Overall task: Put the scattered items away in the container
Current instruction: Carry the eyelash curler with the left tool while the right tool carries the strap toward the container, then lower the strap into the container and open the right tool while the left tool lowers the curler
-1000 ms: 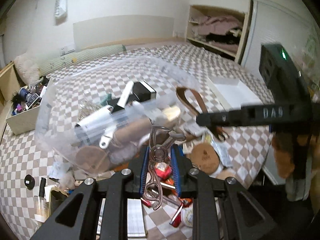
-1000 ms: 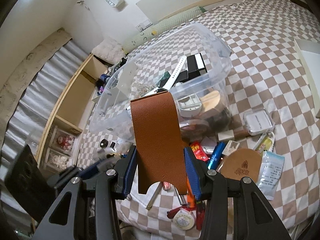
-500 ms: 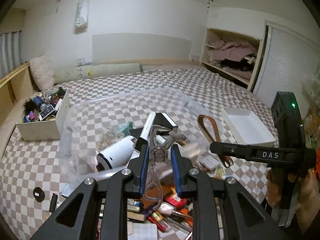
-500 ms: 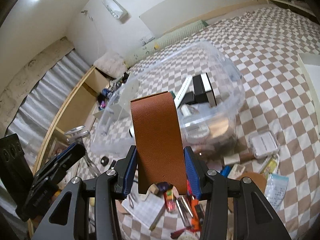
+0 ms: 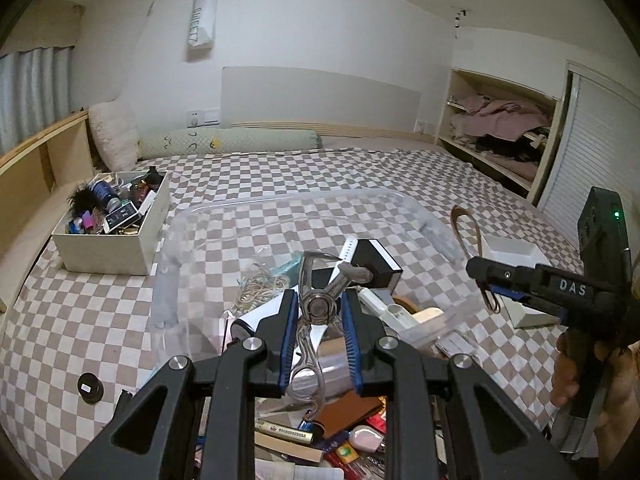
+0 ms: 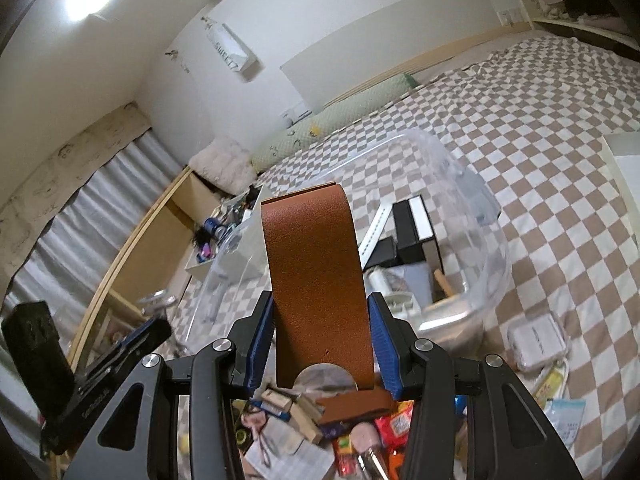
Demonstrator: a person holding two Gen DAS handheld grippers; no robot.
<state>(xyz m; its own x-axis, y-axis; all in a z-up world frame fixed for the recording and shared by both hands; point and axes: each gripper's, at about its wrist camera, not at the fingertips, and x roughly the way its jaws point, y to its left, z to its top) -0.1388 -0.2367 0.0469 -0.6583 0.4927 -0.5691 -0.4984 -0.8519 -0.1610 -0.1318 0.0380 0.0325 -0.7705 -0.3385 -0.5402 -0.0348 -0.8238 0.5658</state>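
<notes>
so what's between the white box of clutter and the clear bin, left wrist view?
Only bare checkered bedspread lies between the white box and the clear bin; nothing rests in that gap. The left wrist view shows it.

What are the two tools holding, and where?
Left tool grips metal pliers at the pivot. Right tool grips a brown leather strap by its edges.

- The brown leather strap [image 6: 316, 280] blocks the middle of the clear plastic bin [image 6: 486, 216] in the right wrist view
- The metal eyelash curler [image 5: 316, 312] has its lower handle loops partly behind the left jaws
- Scattered clutter [image 5: 340, 446] at the bottom edge is cut off and too jumbled to name
- The white box [image 5: 108, 254] holds contents too small to identify
</notes>
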